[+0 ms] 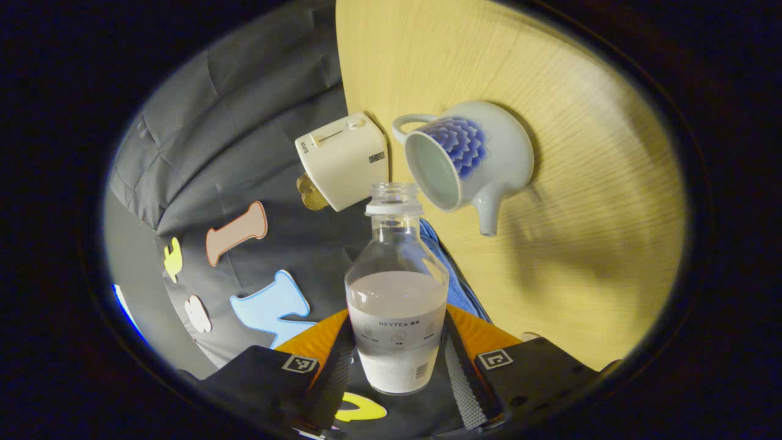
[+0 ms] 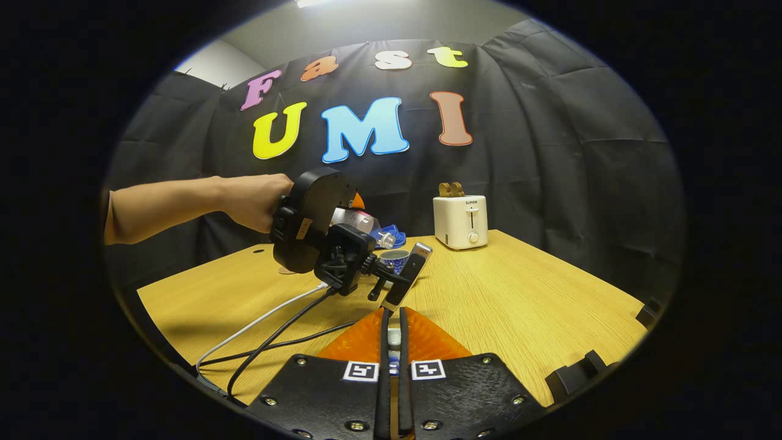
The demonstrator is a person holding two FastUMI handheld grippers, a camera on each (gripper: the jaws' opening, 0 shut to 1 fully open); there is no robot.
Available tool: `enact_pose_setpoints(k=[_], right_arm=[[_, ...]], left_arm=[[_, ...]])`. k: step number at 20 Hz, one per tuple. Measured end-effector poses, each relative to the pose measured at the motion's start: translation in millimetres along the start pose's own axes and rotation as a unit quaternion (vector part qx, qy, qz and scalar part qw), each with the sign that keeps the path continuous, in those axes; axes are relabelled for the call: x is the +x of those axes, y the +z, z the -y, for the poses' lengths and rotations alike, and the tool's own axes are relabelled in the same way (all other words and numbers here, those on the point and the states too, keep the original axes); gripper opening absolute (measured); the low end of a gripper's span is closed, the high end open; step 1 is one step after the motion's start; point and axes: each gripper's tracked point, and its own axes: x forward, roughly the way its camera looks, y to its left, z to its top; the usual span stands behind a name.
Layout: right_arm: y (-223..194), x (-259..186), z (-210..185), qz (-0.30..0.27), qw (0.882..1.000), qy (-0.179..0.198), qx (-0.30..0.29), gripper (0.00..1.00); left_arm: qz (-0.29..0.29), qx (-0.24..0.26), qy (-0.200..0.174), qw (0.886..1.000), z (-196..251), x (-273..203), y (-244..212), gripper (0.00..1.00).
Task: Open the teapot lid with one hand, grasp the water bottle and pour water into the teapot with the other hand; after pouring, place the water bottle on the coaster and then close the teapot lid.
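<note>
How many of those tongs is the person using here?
2. The left tongs grip the water bottle, tipped toward the open teapot. The right tongs, low in the right gripper view, are closed on something small, probably the teapot lid.

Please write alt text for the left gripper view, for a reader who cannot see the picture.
The left gripper holds an uncapped water bottle, partly full, tipped with its mouth toward the open, lidless teapot on the wooden table. A white toaster stands beside the teapot, at the table's edge.
</note>
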Motion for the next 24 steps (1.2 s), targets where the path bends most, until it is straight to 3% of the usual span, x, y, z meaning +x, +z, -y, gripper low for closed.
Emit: enact_pose_setpoints(k=[4,7,12,17,18,22,24], right_arm=[[12,-3,-1,0.014,1.000,0.000,-0.006,0.05],[26,-5,-2,0.029,1.000,0.000,-0.008,0.05],[48,-2,-8,0.055,0.998,0.001,-0.020,0.05],[57,20,-13,0.061,0.998,0.009,-0.031,0.05],[61,28,-15,0.064,0.997,0.013,-0.032,0.05],[70,53,-24,0.070,0.997,0.019,-0.037,0.05],[73,65,-28,0.073,0.996,0.022,-0.036,0.05]], left_arm=[[0.014,-0.102,-0.016,0.995,12,-5,-6,0.88],[0.018,-0.170,-0.003,0.985,13,-15,-16,0.87],[0.022,-0.316,-0.013,0.948,33,-33,-37,0.88],[0.028,-0.475,-0.005,0.880,47,-66,-60,0.88],[0.027,-0.515,-0.002,0.857,49,-72,-68,0.87],[0.026,-0.613,0.036,0.789,47,-108,-97,0.87],[0.037,-0.669,0.069,0.739,35,-127,-115,0.87]])
